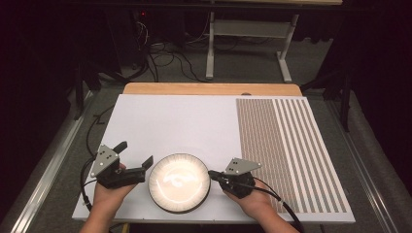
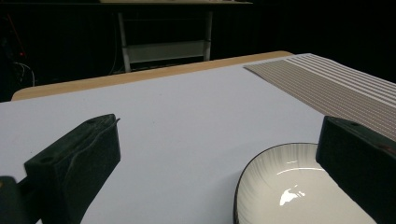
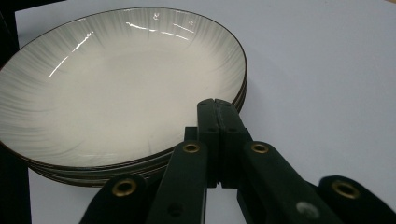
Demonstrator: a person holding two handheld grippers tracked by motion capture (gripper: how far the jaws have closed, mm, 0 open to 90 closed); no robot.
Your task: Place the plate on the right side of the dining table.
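On the near part of the white board [image 1: 170, 116], between your two hands, stands a stack of white plates [image 1: 179, 182] with dark rims; in the right gripper view you can count several rims one under the other. The top plate has fine grey lines going out to its edge, and light shines on its middle.

Your left gripper [image 1: 135, 156] is at the left side of the stack, and its jaws stand wide apart, released, with nothing pressed between them. In the left gripper view, the one jaw is over the bare board and the other jaw is over the rim of the stack; I cannot tell if it touches the rim.

Your right gripper [image 1: 212, 173] is at the right side of the stack. Its jaws are pressed together, clenched, and they hold nothing. Their tips are just at the rim of the top plate, but contact is not clear.

To the right of the plates, well apart, lies a striped mat [image 1: 291, 145] on the board.
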